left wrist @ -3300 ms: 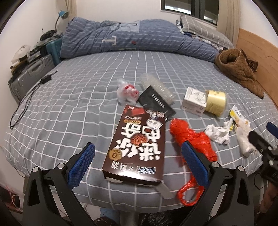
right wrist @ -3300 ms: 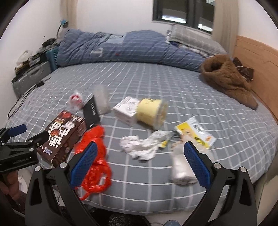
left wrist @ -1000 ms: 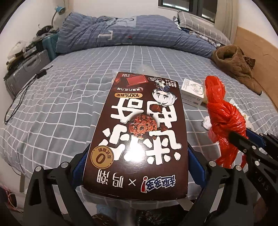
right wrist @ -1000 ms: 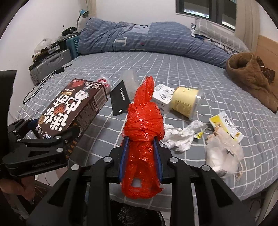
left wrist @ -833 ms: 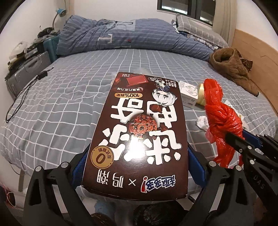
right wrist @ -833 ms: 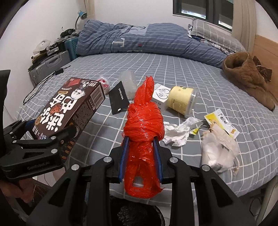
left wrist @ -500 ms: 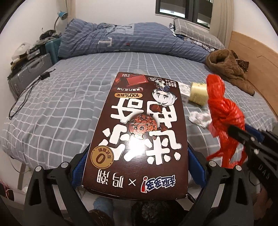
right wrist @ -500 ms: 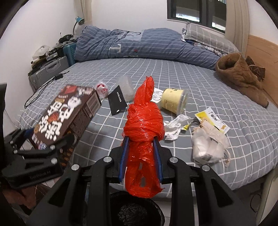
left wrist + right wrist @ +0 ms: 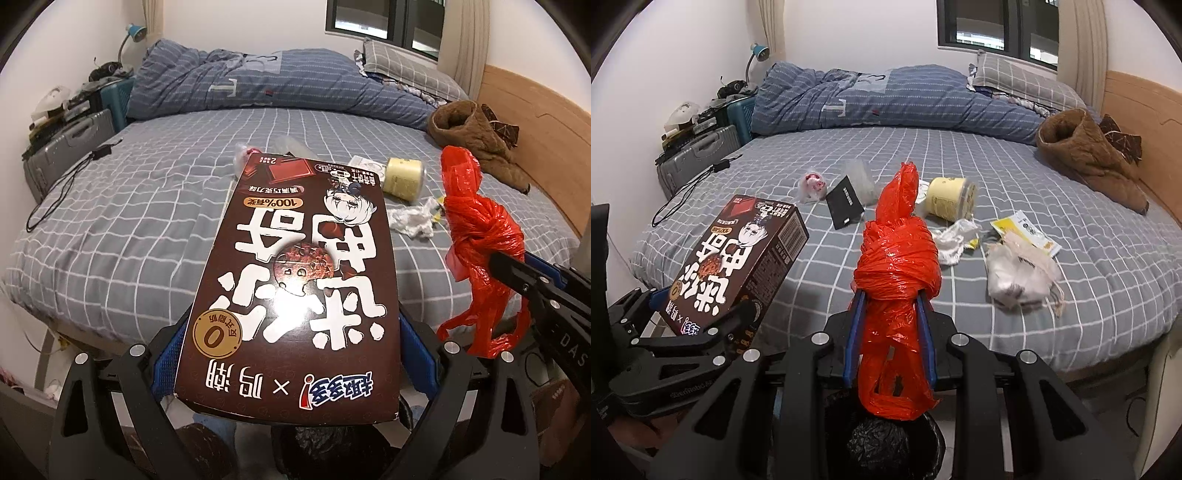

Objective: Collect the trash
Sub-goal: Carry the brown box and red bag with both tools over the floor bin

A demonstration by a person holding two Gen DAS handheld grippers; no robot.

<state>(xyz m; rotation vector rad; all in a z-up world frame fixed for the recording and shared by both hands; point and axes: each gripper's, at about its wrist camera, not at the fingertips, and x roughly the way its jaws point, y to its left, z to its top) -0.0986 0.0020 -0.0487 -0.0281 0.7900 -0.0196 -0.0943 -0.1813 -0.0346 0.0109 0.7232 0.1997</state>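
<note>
My left gripper (image 9: 291, 354) is shut on a flat brown chocolate box (image 9: 295, 280), held in the air off the foot of the bed; the box also shows in the right wrist view (image 9: 738, 258). My right gripper (image 9: 890, 325) is shut on a knotted red plastic bag (image 9: 897, 273), which hangs over a bin lined with a black bag (image 9: 882, 443). The red bag also shows in the left wrist view (image 9: 476, 236). On the bed lie a yellow tub (image 9: 951, 197), crumpled white paper (image 9: 951, 240), a yellow wrapper (image 9: 1025, 229) and a white bag (image 9: 1015, 275).
A black packet (image 9: 846, 206), a clear plastic tray (image 9: 858, 177) and a small white-red wrapper (image 9: 812, 184) lie farther back on the grey checked bed (image 9: 960, 155). A brown coat (image 9: 1089, 155) is at the right, suitcases (image 9: 698, 155) at the left.
Both grippers took hold of the box and the red bag, lifted them and drew back from the bed. The bin now shows under the red bag.
</note>
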